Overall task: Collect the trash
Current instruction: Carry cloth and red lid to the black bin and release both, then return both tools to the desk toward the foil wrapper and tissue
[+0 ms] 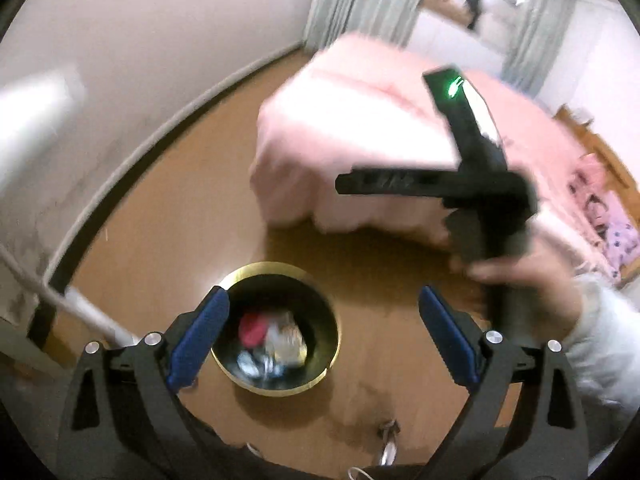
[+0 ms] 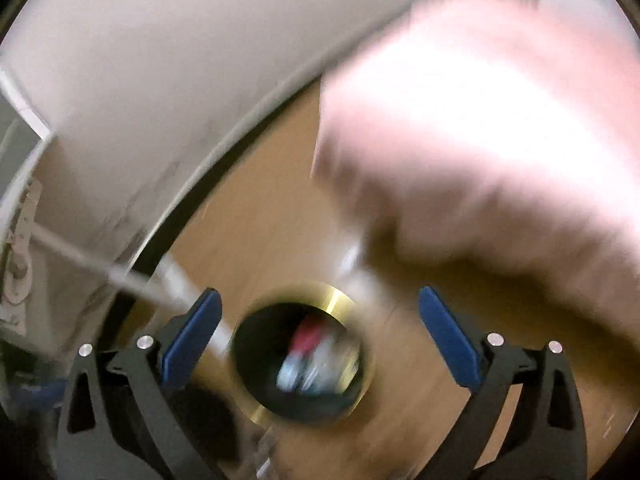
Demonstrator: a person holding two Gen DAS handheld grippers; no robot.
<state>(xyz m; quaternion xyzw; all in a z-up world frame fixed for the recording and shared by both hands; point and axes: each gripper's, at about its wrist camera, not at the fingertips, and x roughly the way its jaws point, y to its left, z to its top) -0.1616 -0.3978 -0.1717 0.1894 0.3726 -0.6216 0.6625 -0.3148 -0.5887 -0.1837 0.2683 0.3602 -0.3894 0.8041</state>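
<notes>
Below both grippers: a gold-rimmed black bin (image 1: 276, 328) is seen on the wooden floor (image 1: 192, 208), trash (image 1: 272, 344) lying inside.
Left gripper (image 1: 324, 332): jaws are spread wide, nothing between them.
Right gripper (image 2: 320, 336): jaws are spread wide and empty; its black body and the holding hand (image 1: 528, 292) are shown only by the left view.
Beyond: a pink bedspread (image 1: 360, 140) is seen; curtains (image 1: 360, 0) are farthest.
Right view: heavily blurred.

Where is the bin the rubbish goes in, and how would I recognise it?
Start at the pink bed and look down to the brown wooden floor in front of it. There stands a round bin, black inside with a shiny gold rim and red and pale scraps already in it; nothing else on the floor is round or gold.
</notes>
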